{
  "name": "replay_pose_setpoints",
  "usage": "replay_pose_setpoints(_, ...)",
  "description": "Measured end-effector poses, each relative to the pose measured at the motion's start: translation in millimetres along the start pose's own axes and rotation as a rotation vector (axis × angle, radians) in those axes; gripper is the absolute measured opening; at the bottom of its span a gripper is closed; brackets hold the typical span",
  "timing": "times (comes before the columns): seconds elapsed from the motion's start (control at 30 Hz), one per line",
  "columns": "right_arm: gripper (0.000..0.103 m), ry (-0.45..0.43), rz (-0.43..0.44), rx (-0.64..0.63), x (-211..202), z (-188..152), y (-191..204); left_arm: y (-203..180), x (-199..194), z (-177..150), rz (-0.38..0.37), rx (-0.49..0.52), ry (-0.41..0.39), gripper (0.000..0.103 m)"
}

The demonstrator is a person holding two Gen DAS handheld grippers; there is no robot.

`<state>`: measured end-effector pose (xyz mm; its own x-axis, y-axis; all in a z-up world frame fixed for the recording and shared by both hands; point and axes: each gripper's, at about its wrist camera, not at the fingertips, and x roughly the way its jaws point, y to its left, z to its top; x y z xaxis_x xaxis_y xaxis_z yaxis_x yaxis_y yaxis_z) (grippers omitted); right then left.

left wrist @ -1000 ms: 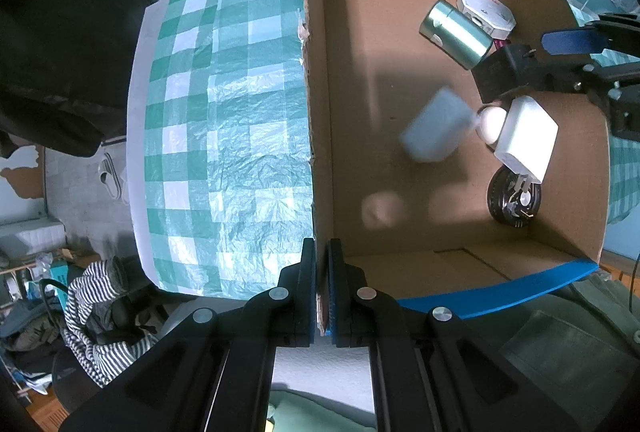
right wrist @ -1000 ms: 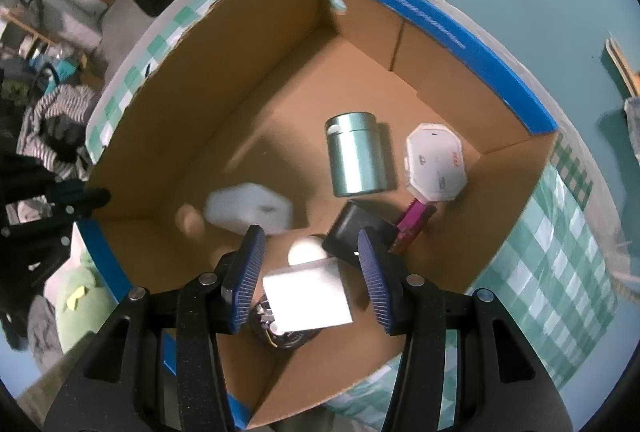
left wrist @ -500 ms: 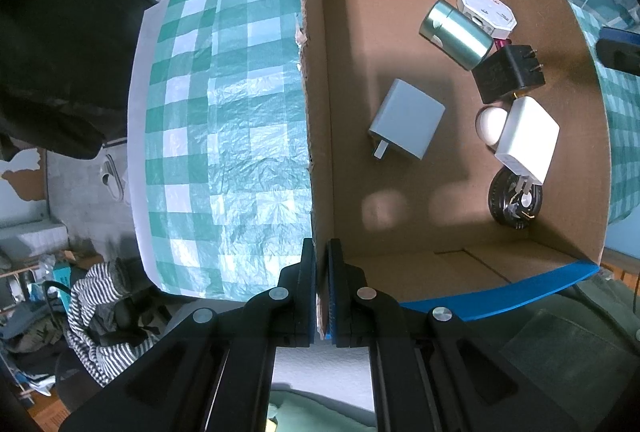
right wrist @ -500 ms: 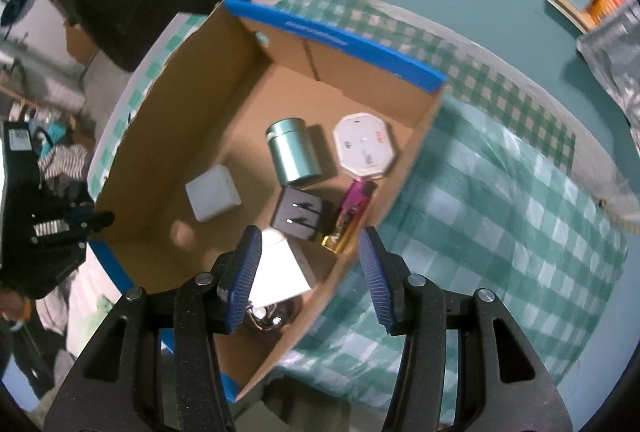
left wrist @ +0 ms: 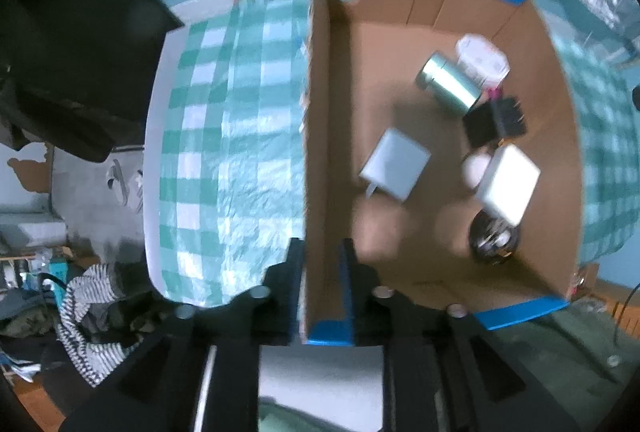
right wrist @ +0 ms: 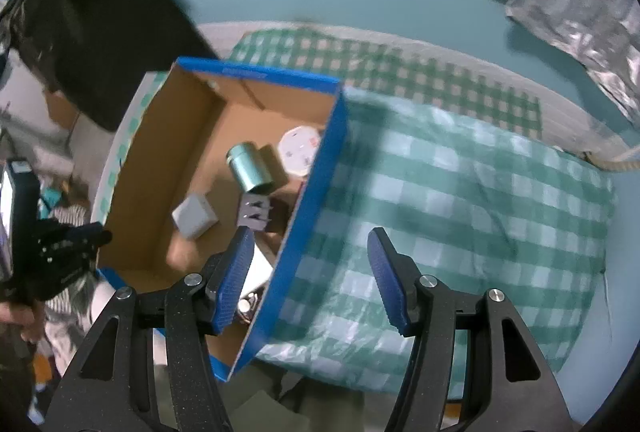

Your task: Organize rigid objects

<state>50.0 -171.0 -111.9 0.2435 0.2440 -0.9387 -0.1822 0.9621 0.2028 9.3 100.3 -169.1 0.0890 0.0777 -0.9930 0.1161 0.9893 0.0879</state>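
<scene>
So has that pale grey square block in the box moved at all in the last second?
Yes. The grey block was a blur in mid-fall beside the white box; it now lies flat nearer the cardboard box's left wall.

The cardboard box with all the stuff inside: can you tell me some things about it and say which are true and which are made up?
1. The cardboard box stands on a green and white checked cloth. True.
2. The metal can stands upright. False: it lies on its side.
3. The right hand-held gripper holds nothing. True: its jaws are opening with nothing between them.
4. The box is empty. False: the can, a grey adapter, a black plug and more lie inside.
5. The left hand-held gripper straddles the box wall. True: its jaws are opening around it.
</scene>
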Motion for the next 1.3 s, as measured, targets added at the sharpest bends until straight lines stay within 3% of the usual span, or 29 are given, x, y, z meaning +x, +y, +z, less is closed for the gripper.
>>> replay_pose_setpoints(0.07,0.061,-0.029,-0.016,0.025,-13,-1,-5,-4,-12,2,-0.018,-0.009,-0.035,0.029)
replay_pose_setpoints(0.13,0.067,-0.056,-0.035,0.040,-24,-2,-9,-11,-27,5,-0.020,-0.012,-0.078,0.045)
replay_pose_setpoints(0.23,0.067,-0.105,-0.072,0.053,-43,-3,-12,-23,-48,11,-0.027,0.005,-0.137,0.062)
replay_pose_setpoints(0.43,0.067,-0.188,-0.123,0.056,-80,-2,-13,-41,-95,18,-0.001,0.039,-0.274,0.082)
replay_pose_setpoints(0.87,0.069,-0.339,-0.220,0.058,-130,-4,-13,-54,-164,19,0.028,0.063,-0.497,0.093)
replay_pose_setpoints(1.3,0.069,-0.404,-0.224,0.061,-157,-3,-10,-50,-191,15,-0.016,-0.002,-0.577,0.098)
